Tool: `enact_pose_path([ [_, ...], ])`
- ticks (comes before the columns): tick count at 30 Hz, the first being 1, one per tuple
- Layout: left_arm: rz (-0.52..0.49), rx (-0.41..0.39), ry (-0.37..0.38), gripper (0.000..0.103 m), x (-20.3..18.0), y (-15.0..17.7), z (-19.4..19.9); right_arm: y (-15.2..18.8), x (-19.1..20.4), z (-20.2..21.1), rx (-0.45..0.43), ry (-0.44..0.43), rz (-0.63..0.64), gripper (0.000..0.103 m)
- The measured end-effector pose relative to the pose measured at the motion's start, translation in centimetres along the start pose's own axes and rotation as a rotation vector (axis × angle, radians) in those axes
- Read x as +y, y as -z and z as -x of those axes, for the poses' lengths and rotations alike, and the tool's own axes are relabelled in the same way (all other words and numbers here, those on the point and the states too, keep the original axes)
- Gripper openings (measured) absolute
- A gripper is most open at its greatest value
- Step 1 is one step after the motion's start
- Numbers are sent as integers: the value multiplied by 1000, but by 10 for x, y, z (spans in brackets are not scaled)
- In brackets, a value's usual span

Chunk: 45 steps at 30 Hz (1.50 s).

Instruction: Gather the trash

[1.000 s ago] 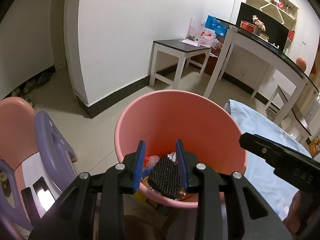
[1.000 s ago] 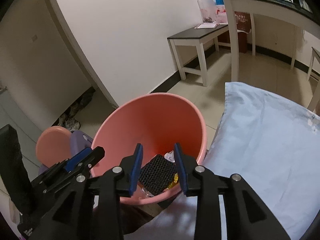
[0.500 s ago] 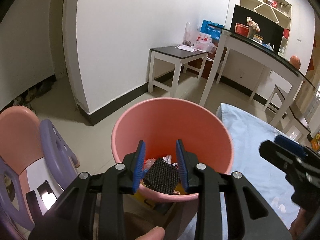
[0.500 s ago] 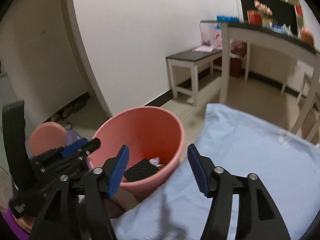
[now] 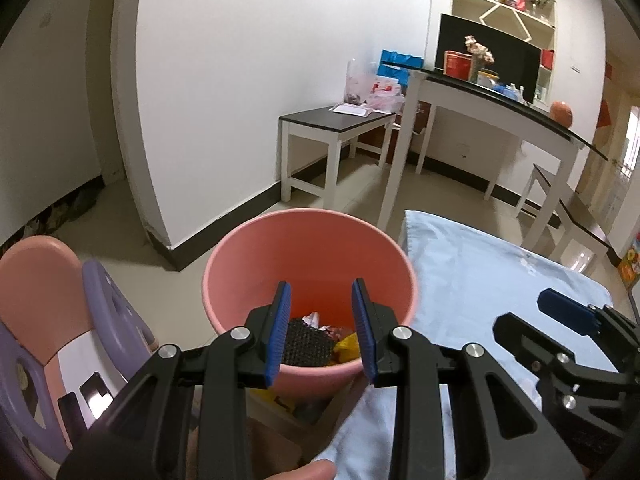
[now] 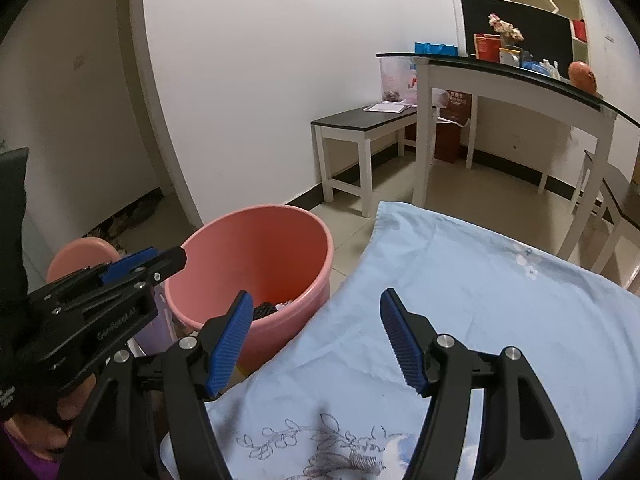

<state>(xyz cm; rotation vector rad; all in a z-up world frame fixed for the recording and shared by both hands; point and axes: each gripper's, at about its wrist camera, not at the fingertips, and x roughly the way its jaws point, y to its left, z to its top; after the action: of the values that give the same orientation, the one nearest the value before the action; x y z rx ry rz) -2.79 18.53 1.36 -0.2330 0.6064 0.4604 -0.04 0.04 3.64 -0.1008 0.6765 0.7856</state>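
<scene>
Bucket just ahead of left tool, trash in it; bed right of bucket, under right tool.

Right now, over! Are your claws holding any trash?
Left gripper open, empty. Right gripper open wide, empty, over blue cloth. Trash sits in pink bucket. Nothing blocking.

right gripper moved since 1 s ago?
Yes. The right gripper has pulled back from the pink bucket and swung right over the blue cloth; its jaws stand wide, with nothing between them.
</scene>
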Motion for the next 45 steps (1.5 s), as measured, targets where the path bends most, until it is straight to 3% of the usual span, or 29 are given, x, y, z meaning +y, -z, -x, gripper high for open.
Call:
enact_pose_path([
  [12, -41, -7, 15, 31, -24, 11, 19, 10, -12, 21, -14, 22, -46, 65],
  [45, -75, 17, 23, 31, -41, 29, 27, 16, -33, 29, 9, 3, -125, 65],
])
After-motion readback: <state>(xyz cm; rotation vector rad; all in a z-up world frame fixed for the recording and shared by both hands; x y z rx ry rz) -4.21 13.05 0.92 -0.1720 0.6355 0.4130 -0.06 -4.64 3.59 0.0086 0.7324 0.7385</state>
